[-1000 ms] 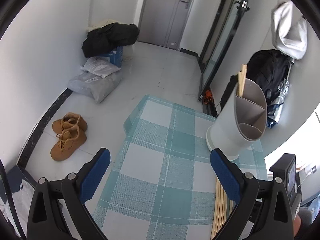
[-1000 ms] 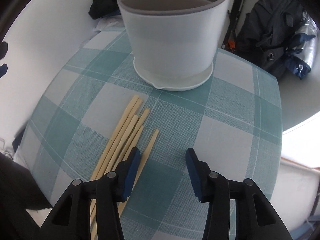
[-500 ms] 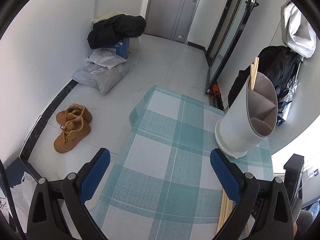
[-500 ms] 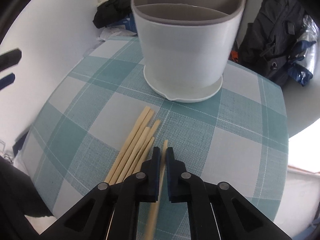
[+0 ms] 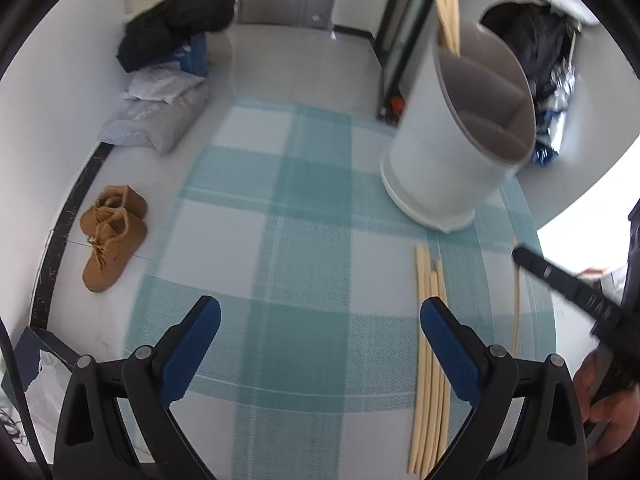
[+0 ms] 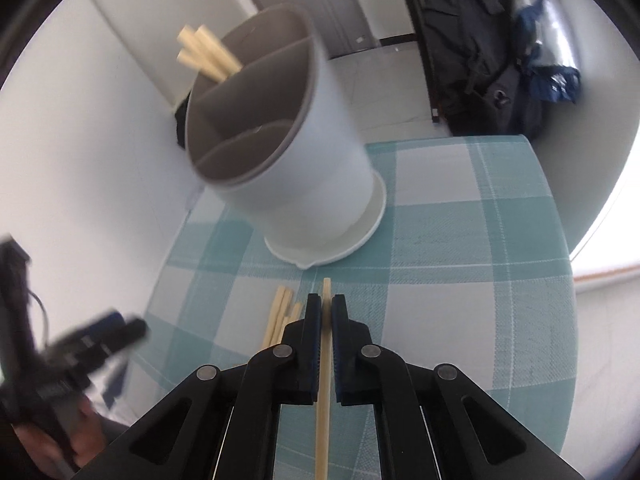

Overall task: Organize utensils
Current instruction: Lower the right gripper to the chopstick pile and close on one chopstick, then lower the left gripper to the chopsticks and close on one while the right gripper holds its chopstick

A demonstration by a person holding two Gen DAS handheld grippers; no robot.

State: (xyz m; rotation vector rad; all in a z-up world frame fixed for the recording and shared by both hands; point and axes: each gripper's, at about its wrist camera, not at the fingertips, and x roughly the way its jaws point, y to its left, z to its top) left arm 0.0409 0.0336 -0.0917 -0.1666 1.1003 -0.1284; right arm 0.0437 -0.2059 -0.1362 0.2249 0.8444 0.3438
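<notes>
A white utensil holder [image 5: 460, 136] [image 6: 288, 152] with grey divided compartments stands on the teal checked tablecloth [image 5: 280, 264]. A few wooden chopsticks [image 6: 206, 56] stick out of its far compartment. My right gripper [image 6: 327, 312] is shut on one chopstick [image 6: 323, 392], lifted off the cloth and pointing at the holder. In the left wrist view that held chopstick [image 5: 517, 292] hangs at the right. Several loose chopsticks [image 5: 430, 352] [image 6: 280, 316] lie on the cloth. My left gripper [image 5: 320, 332] is open above the cloth, its right finger over the loose chopsticks.
Brown boots [image 5: 112, 236], grey bags [image 5: 156, 120] and a black coat [image 5: 176, 20] lie on the floor left of the table. A black backpack [image 6: 480, 40] sits behind the table. A hand [image 5: 608, 392] holds the right gripper's handle.
My right gripper closed on one chopstick, then rose and rolled with it off the cloth. My left gripper moved down and right, bringing the loose chopsticks under its right finger.
</notes>
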